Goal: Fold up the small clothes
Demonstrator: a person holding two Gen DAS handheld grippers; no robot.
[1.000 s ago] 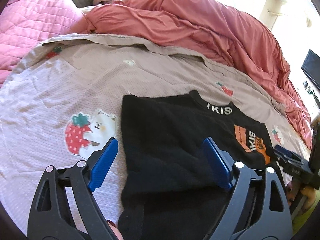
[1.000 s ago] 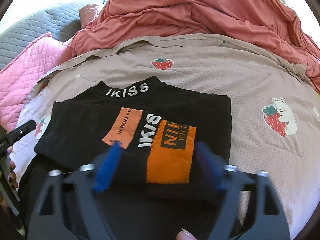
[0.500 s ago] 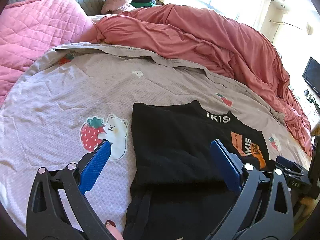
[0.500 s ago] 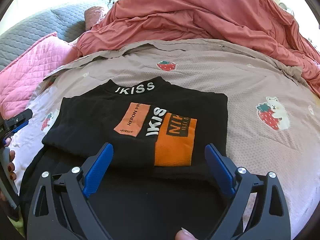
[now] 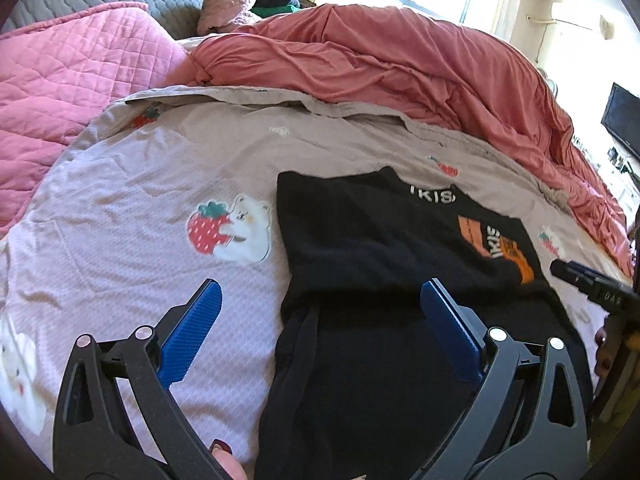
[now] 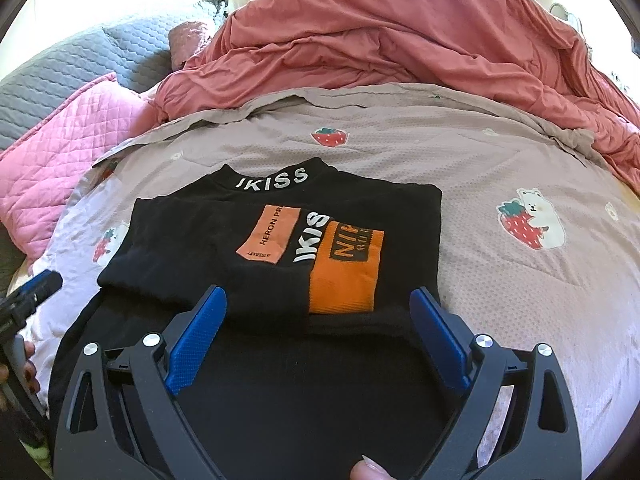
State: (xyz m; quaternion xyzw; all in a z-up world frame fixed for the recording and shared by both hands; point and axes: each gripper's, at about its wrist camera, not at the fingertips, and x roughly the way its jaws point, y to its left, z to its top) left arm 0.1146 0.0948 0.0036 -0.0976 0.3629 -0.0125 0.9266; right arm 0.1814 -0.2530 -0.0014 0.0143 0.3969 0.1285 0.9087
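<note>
Lying flat on the mauve strawberry-and-bear bedsheet (image 6: 500,152) is a black top (image 6: 248,240), partly folded, with its sleeves laid across the chest. The white "JKISS" lettering on the collar can be read from the right wrist view, and an orange cuff (image 6: 346,272) is seen resting on the front, just beside a paler orange label.

The right gripper (image 6: 318,328) is held over the near part of the top, jaws spread wide. Nothing is pinched; the fabric is simply seen through the gap between the blue pads.

The left gripper (image 5: 320,328) is spread wide too, no cloth caught. It's parked over the left edge of the top (image 5: 380,240), so one blue pad is seen over bare bedsheet (image 5: 120,200) and the other over black fabric. A bear-with-strawberry print (image 5: 232,228) is seen just beside that edge.

A rumpled salmon duvet (image 6: 400,40) is bunched up along the far side of the bed, and a pink quilted blanket (image 5: 72,80) is piled at the left. Bits of the person's fingers are glimpsed at the frame edges.
</note>
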